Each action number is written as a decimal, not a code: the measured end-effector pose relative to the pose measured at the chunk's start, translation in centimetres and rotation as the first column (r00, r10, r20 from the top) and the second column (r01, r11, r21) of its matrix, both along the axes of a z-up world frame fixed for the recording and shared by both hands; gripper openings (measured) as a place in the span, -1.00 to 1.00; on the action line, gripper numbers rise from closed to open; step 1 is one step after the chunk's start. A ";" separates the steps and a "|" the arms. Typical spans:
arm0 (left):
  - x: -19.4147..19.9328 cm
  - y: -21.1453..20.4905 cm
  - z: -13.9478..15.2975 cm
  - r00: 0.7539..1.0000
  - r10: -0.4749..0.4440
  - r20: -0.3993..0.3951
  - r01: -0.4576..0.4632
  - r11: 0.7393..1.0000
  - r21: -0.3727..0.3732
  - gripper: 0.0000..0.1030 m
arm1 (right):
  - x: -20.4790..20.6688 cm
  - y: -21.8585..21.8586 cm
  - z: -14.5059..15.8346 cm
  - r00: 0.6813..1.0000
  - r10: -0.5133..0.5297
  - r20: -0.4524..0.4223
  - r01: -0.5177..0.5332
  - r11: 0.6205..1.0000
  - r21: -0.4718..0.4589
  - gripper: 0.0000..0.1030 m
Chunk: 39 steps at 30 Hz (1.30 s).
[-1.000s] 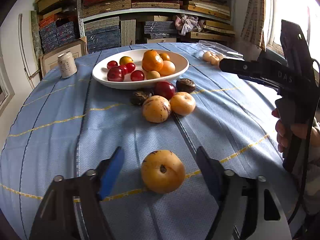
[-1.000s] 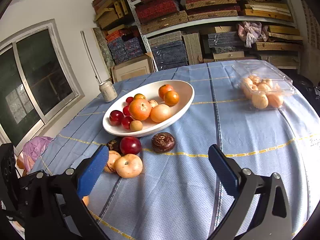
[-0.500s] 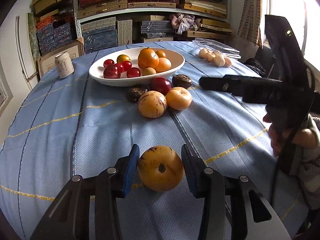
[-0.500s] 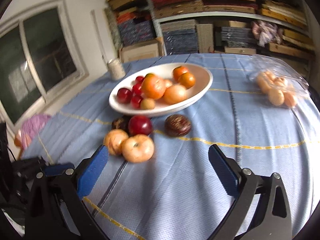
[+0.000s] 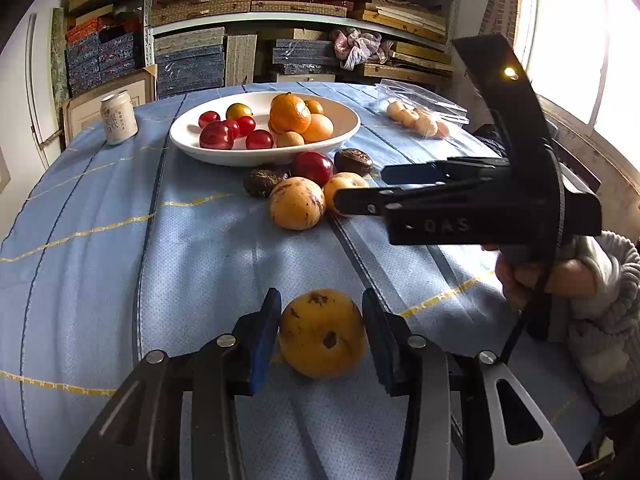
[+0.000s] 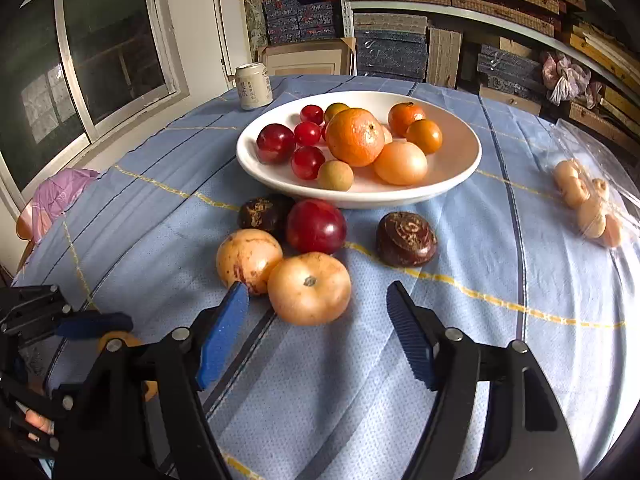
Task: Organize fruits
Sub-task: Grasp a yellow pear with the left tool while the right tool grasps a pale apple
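left wrist view: the left hand-held gripper (image 5: 322,334) is clamped on a yellow spotted fruit (image 5: 322,333) that sits on the blue-clothed desk (image 5: 180,260), one pad on each side. the white bowl (image 5: 208,152) of fruit lies well beyond. lift straight up before heading for the bowl, so the fruit does not roll free.

right wrist view: the right hand-held gripper (image 6: 316,332), its jaws apart and just closing in, hovers near a pale orange fruit (image 6: 309,288) without touching it. centre the fruit between the pads first; the speckled fruit (image 6: 248,258) touching it could get nudged.
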<state>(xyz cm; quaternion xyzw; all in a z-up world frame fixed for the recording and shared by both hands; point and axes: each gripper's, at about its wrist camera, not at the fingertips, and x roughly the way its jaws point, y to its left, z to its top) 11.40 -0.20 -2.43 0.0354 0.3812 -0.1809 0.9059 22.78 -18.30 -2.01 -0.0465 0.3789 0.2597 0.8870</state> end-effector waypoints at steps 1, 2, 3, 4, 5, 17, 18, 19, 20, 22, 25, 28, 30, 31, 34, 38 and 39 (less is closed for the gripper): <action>-0.1 0.0 0.0 1.000 -0.002 0.001 0.002 1.000 0.002 -0.16 | 0.1 0.1 -0.1 1.000 0.001 -0.005 -0.001 1.000 -0.006 0.36; -0.1 0.1 0.0 1.000 -0.005 0.001 0.005 1.000 0.004 -0.16 | 0.3 0.3 -0.2 1.000 0.003 -0.015 -0.004 1.000 -0.012 0.30; -0.2 0.1 -0.1 1.000 -0.007 -0.001 0.007 1.000 0.005 -0.15 | 0.4 0.4 -0.4 1.000 0.005 -0.024 -0.005 1.000 -0.017 0.23; -0.2 0.1 -0.2 1.000 -0.010 -0.009 0.011 1.000 0.004 -0.10 | 0.6 0.5 -0.5 1.000 0.004 -0.031 -0.005 1.000 -0.022 0.22; -0.2 0.2 -0.3 1.000 -0.006 -0.018 0.006 1.000 0.011 0.03 | 0.7 0.5 -0.6 0.999 0.002 -0.037 -0.003 1.000 -0.025 0.22; 0.3 0.8 -0.6 0.999 0.013 -0.039 -0.014 1.000 -0.018 0.07 | 1.9 0.4 -1.1 0.996 0.010 -0.086 -0.010 1.000 0.005 0.11; 0.3 0.8 -0.6 0.999 0.012 -0.042 -0.013 1.000 -0.020 0.07 | 1.8 0.4 -1.0 0.996 0.010 -0.085 -0.010 1.000 0.004 0.10; 0.3 0.6 -0.7 0.999 0.010 -0.040 -0.010 1.000 -0.015 0.06 | 1.9 0.4 -1.0 0.996 0.012 -0.085 -0.012 1.000 0.004 0.08; 0.3 0.5 -0.7 0.999 0.008 -0.039 -0.008 1.000 -0.012 0.06 | 1.9 0.4 -1.0 0.996 0.015 -0.084 -0.014 1.000 0.005 0.06; 0.4 0.4 -0.9 0.999 0.001 -0.044 -0.001 1.000 -0.009 -0.04 | 1.9 0.4 -1.1 0.996 0.013 -0.086 -0.013 1.000 0.006 0.06; 0.6 0.4 -1.0 0.998 -0.005 -0.056 0.004 1.000 -0.023 -0.12 | 2.3 0.3 -1.3 0.994 0.016 -0.106 -0.014 1.000 0.024 -0.03; 0.7 0.5 -1.0 0.998 -0.006 -0.059 0.004 1.000 -0.031 -0.12 | 2.0 0.4 -1.0 0.996 0.017 -0.088 -0.016 1.000 0.021 -0.13; 0.7 0.6 -1.0 0.998 -0.004 -0.059 0.002 0.999 -0.033 -0.12 | 1.7 0.2 -0.7 0.998 0.011 -0.069 -0.009 0.999 0.032 -0.13; 0.8 0.7 -1.0 0.998 0.000 -0.057 -0.002 0.999 -0.035 -0.13 | 1.5 0.1 -0.5 0.998 0.005 -0.055 -0.003 0.999 0.036 -0.13; 1.0 1.3 -0.8 0.999 0.027 -0.045 -0.029 0.999 -0.041 -0.13 | 0.9 -0.2 -0.3 0.999 0.002 -0.043 0.000 0.999 0.038 -0.13; 1.4 2.0 -0.8 0.997 0.059 -0.051 -0.061 0.997 -0.055 -0.13 | 0.2 -1.2 -0.2 0.999 -0.005 -0.048 0.008 0.998 0.062 -0.13; 1.5 2.2 -0.7 0.996 0.071 -0.049 -0.074 0.996 -0.056 -0.13 | 0.0 -1.4 -0.2 0.999 -0.009 -0.051 0.012 0.997 0.072 -0.13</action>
